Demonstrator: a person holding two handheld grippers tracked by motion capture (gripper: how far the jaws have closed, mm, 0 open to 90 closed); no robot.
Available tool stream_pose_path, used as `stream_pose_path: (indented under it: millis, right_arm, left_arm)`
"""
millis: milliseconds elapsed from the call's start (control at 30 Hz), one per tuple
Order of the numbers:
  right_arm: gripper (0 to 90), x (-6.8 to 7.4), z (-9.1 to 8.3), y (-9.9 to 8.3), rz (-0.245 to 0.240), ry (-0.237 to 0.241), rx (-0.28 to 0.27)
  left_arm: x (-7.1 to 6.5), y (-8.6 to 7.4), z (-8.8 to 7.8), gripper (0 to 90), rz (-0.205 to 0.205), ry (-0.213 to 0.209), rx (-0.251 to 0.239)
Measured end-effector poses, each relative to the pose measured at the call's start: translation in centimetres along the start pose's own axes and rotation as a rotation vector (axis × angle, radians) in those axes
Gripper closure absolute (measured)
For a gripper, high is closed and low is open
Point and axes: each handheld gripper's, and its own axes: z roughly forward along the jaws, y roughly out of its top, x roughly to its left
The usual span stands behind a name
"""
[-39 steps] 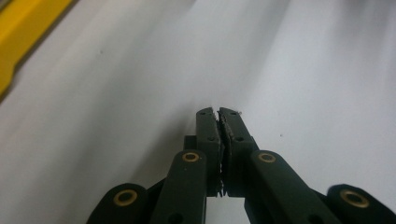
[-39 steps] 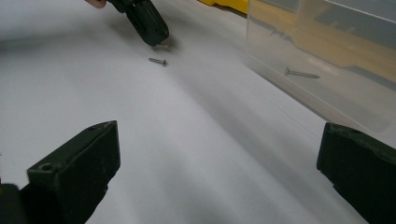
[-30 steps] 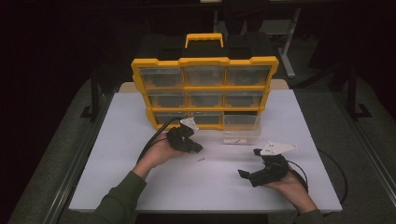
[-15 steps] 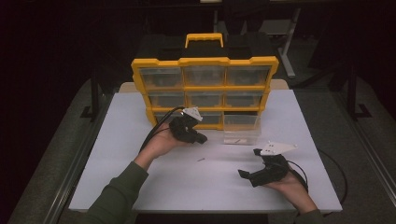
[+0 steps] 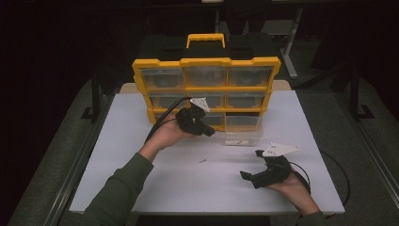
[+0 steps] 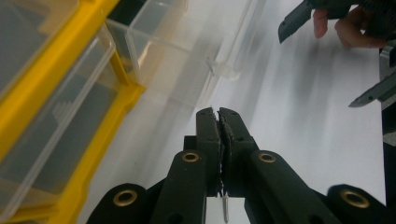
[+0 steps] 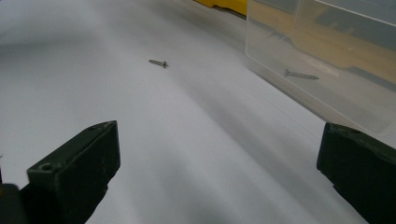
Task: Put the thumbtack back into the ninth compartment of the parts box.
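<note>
**Entry: screw in my left gripper, raised at the cabinet front**

Item 1, screw (image 6: 225, 207): small, silvery, slim-shanked. I have it pinched between the pressed-together jaws of my left gripper (image 5: 210, 132), which is lifted off the table (image 5: 141, 188) just in front of the bottom row of the yellow drawer cabinet (image 5: 207, 89), near the far edge.

Item 2, clear drawer (image 5: 242, 136): pulled out, standing on the table before the cabinet's bottom-right slot. One screw inside (image 7: 301, 74).

Item 3, loose screw (image 5: 202, 161): lying near the table's middle, well apart from both hands.

Item 4, right gripper (image 5: 250, 166): jaws wide apart, nothing between them, near the right front corner.

View notes: the left gripper view alone reveals the held screw's tip below the jaws; in the high view it is too small to tell. The right gripper view makes the drawer's screw plain.

Change since a second ago: my left gripper has come up and toward the cabinet; the right one has kept its place.
</note>
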Motion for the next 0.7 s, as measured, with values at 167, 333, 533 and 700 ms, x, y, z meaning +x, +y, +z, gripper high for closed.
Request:
stream_pose_path:
  millis: [167, 333, 533, 700]
  right_arm:
    - [0.0, 0.0, 0.0, 0.0, 0.0, 0.001, 0.0]
    - [0.0, 0.0, 0.0, 0.0, 0.0, 0.001, -0.001]
    - [0.0, 0.0, 0.0, 0.0, 0.0, 0.001, 0.0]
    - [0.0, 0.0, 0.0, 0.0, -0.001, 0.001, -0.003]
  left_arm:
    - [0.1, 0.9, -0.1, 87.6, 0.006, -0.001, -0.009]
    - [0.2, 2.3, -0.1, 87.6, 0.019, -0.005, -0.014]
    - [0.0, 3.6, 0.4, 87.6, 0.03, -0.006, -0.016]
    - [0.0, 4.5, 0.8, 87.6, 0.04, -0.006, -0.016]
